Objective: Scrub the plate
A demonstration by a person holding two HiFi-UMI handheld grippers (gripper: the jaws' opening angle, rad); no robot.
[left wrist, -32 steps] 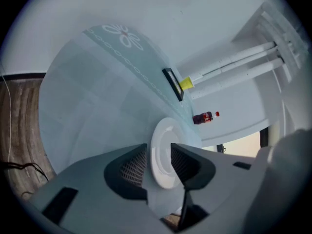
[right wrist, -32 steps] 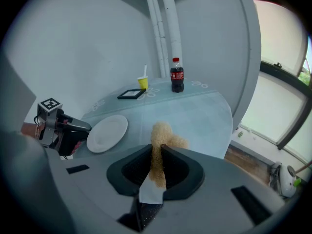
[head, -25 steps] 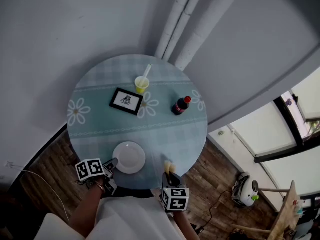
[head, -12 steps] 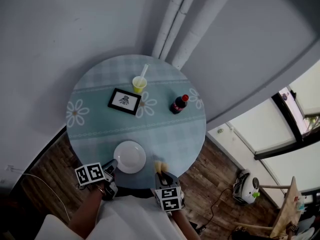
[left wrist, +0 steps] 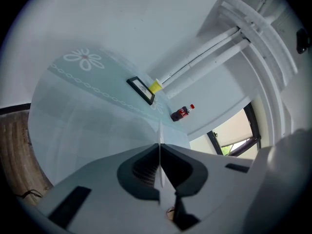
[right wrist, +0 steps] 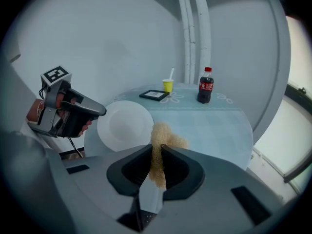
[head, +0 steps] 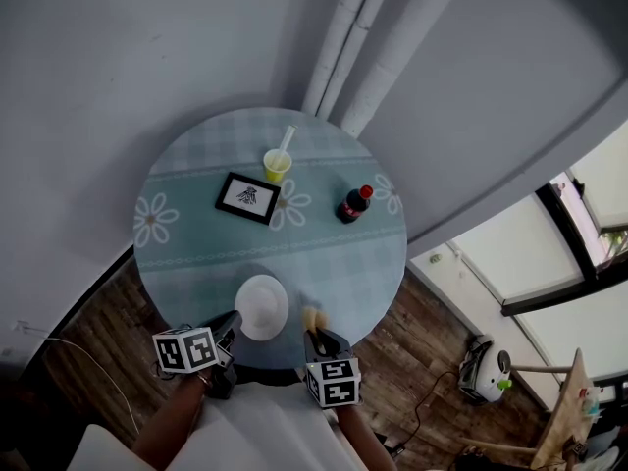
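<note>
Left gripper (left wrist: 160,149): we found its jaws just closed tight on the rim of the plate (head: 262,307), which was tilted at the near edge of the table (head: 334,253). Right gripper (right wrist: 158,155): jaws narrow, pinching the sponge (right wrist: 164,138), which sat near the plate without touching it. Farther back on the table we noted a frame (head: 247,198), cup (head: 278,165) and bottle (head: 353,207)

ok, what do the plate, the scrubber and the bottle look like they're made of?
Plate: plain white, smooth, slight sheen, thin rim. Ceramic or melamine; the look doesn't settle it.
Scrubber: tan, open-pored, squashed flat where it's gripped. Probably soft sponge foam.
Bottle: dark drink inside, red cap and label. Likely clear plastic.
</note>
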